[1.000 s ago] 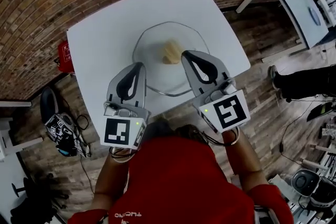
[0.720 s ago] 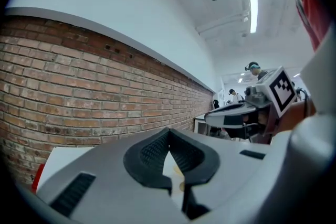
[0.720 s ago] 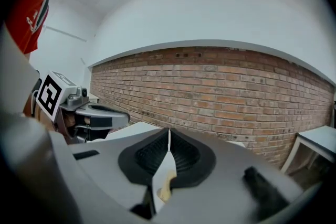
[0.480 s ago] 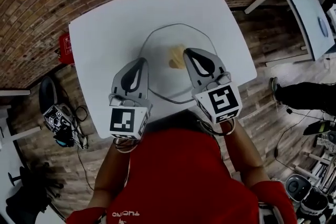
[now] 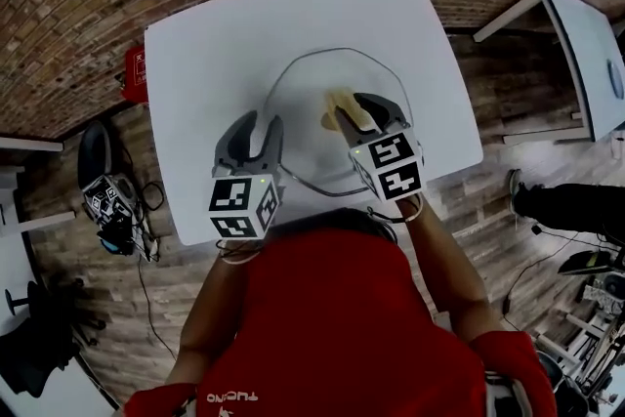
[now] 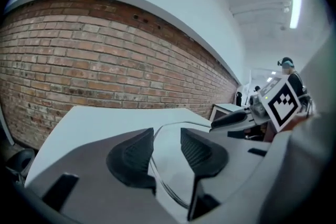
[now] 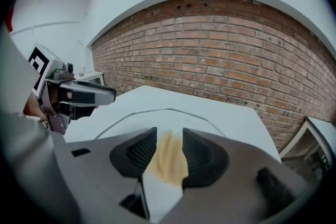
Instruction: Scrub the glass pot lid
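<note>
Lid (image 5: pixel 311 137) lies flat on the white counter (image 5: pixel 215 34), clear glass with a thin metal rim, close to the edge nearest the person. A tan sponge (image 5: pixel 342 103) sits on the glass near its middle.

Left tongs (image 5: pixel 260 122) hang at the lid's left side, tilted gently downward. Their jaws have just been opening and now stand apart. In the left gripper view the lid's rim runs through the gap between the two ribbed pads (one jaw over the glass, the other over bare counter), and neither pad presses on it. They grasp nothing.

Right tongs (image 5: pixel 356 109) point more steeply down over the middle of the lid. Their jaws have just been opening as well and are spread wide. The right gripper view shows the sponge lying in the gap between the pads, filling most of it. The pads flank the sponge rather than squeeze it, so the tongs are released around it; whether a pad brushes the sponge's side I cannot tell.

Both tongs are side by side, with a strip of glass between them. A brick wall (image 7: pixel 236 44) stands behind the counter.
</note>
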`<state>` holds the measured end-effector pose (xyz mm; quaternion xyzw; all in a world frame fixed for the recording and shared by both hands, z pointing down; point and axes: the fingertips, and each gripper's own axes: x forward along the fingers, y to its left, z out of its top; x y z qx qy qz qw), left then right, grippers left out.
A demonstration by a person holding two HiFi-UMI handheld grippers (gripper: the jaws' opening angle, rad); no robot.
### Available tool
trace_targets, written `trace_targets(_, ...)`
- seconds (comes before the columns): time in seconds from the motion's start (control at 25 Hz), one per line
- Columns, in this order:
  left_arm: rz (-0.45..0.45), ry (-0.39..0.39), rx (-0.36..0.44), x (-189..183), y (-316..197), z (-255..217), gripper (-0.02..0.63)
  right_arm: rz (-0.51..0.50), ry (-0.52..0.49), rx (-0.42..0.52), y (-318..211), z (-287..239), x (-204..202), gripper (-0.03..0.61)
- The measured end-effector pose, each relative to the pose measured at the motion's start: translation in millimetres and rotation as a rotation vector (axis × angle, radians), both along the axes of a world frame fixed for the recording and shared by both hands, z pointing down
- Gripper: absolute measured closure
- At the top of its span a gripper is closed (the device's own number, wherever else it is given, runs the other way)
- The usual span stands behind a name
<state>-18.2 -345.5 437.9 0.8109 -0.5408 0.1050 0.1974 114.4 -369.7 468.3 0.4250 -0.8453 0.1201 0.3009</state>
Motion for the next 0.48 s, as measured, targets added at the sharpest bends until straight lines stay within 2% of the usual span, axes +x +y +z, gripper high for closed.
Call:
trace_targets(0.24,-0.052,0.038,-0.158,-10,3,42,0.428,-0.002,0.070,-0.075,-5,32,4,0.428)
trace_targets(0.48,-0.044,0.078,-0.287,-5,7,76,0.420,-0.015,0.107,-0.147,-6,51,6,0.428)
